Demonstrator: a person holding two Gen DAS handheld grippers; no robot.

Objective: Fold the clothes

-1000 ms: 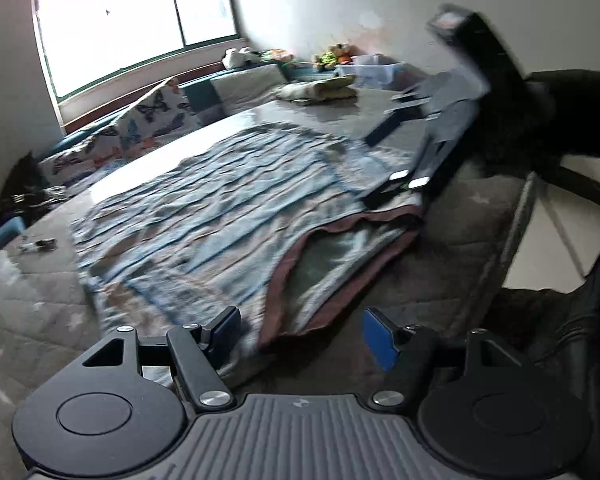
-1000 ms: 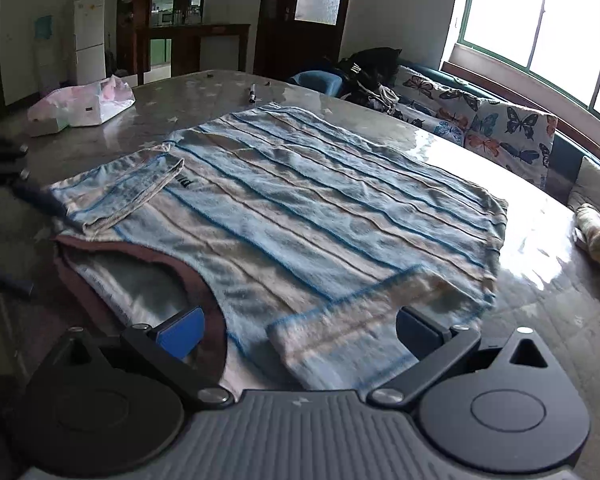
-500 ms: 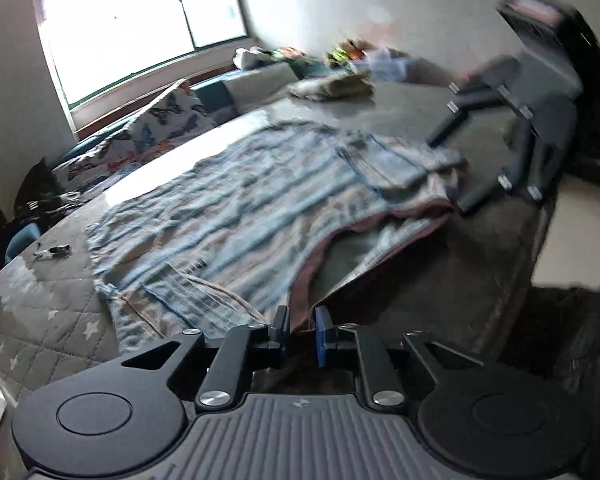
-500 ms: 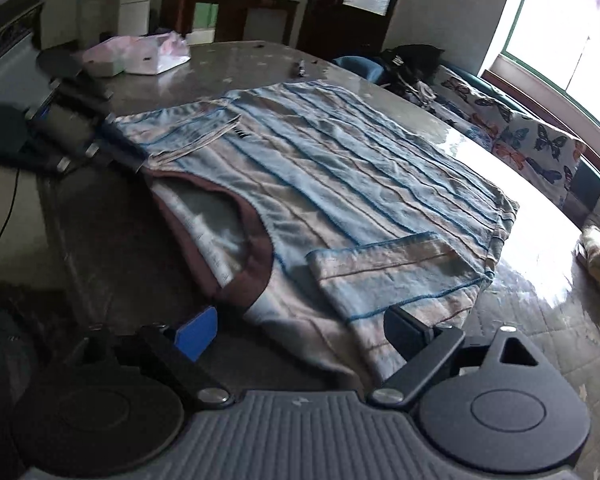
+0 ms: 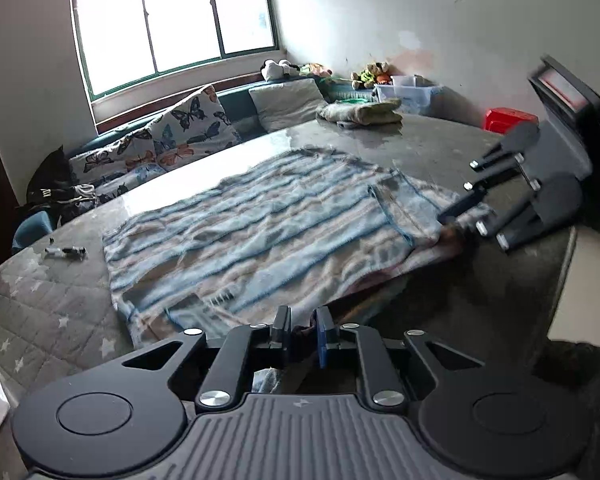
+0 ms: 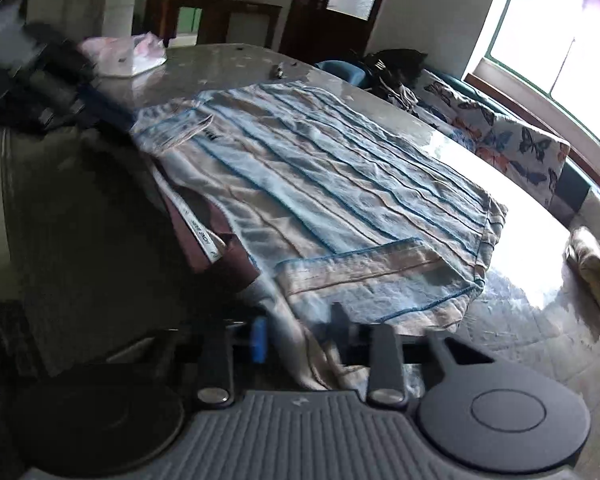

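A blue and beige striped shirt [image 5: 280, 220] with a brown collar lies flat on the grey table [image 5: 420, 148], both sleeves folded in. My left gripper [image 5: 302, 332] sits at the shirt's near edge. Its jaws stand narrow and are opening slightly, with dark brown fabric pinched between the pads. In the right wrist view the shirt [image 6: 340, 184] runs away from my right gripper [image 6: 298, 332], whose jaws are closing with pale cloth bunched between them. The right gripper [image 5: 456, 216] also shows at the shirt's far corner. The left gripper [image 6: 108, 112] appears blurred at the opposite corner.
A folded olive garment [image 5: 360, 112] lies at the table's far end. A sofa with butterfly cushions [image 5: 172, 136] runs under the window. A pink and white bag [image 6: 128, 54] and a small dark object [image 5: 64, 252] rest on the table. The table edge [image 5: 564, 264] drops off near the grippers.
Both grippers went from wide open to narrow on the shirt's near edge, the left first and the right after it. The cloth at the collar edge has bunched up.
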